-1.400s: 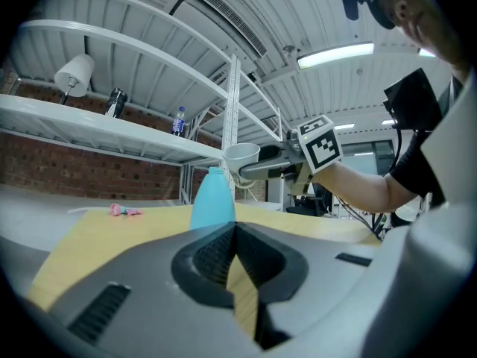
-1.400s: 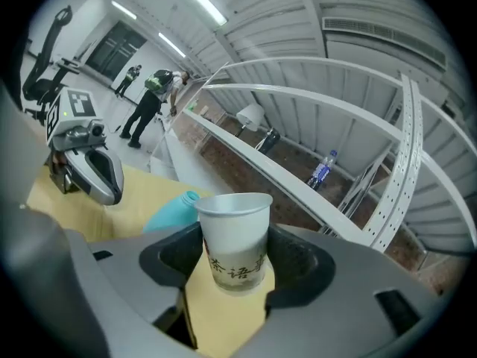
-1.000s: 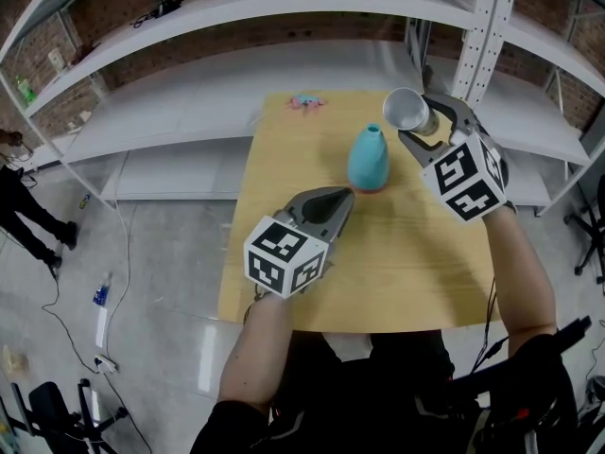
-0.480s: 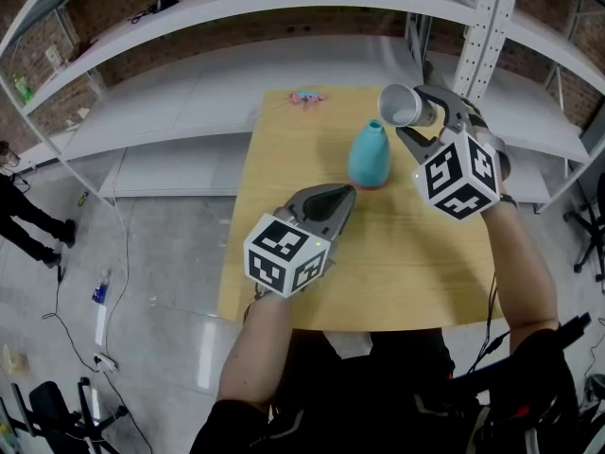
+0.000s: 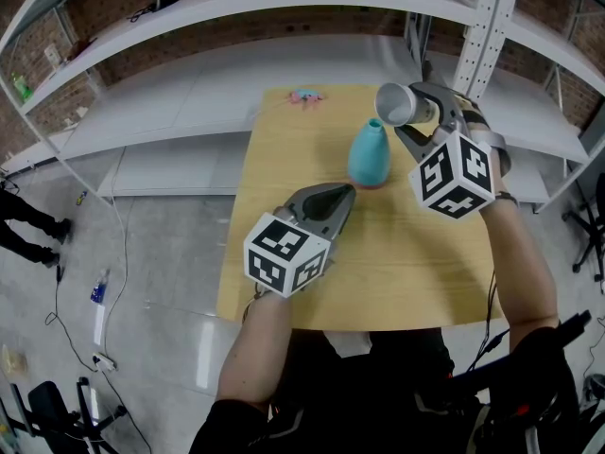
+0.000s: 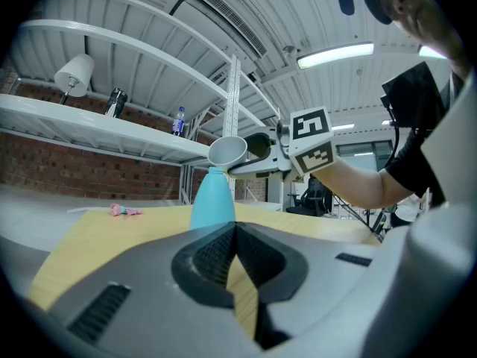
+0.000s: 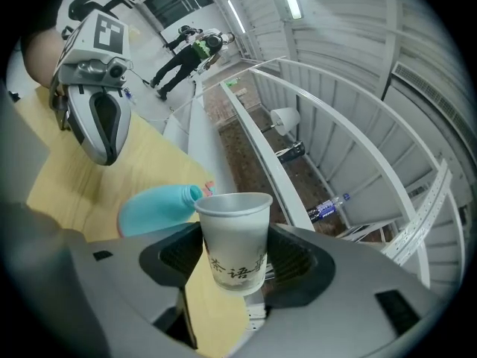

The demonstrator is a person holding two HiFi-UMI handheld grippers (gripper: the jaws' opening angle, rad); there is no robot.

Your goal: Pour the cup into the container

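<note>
One tabletop point(image 5: 378, 263) carries one teal container point(image 5: 369, 155) and, near its far edge, one small pink item point(image 5: 306, 98). There are two grippers, the left gripper point(image 5: 346, 194) and the right gripper point(image 5: 413, 113), and one paper cup point(image 5: 395, 104).

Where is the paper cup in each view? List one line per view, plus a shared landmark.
Head view: cup upper right of centre, tipped sideways.
Left gripper view: cup centre, just above the teal container.
Right gripper view: cup lower centre, between the jaws.
Shared landmark: the teal container.
</note>
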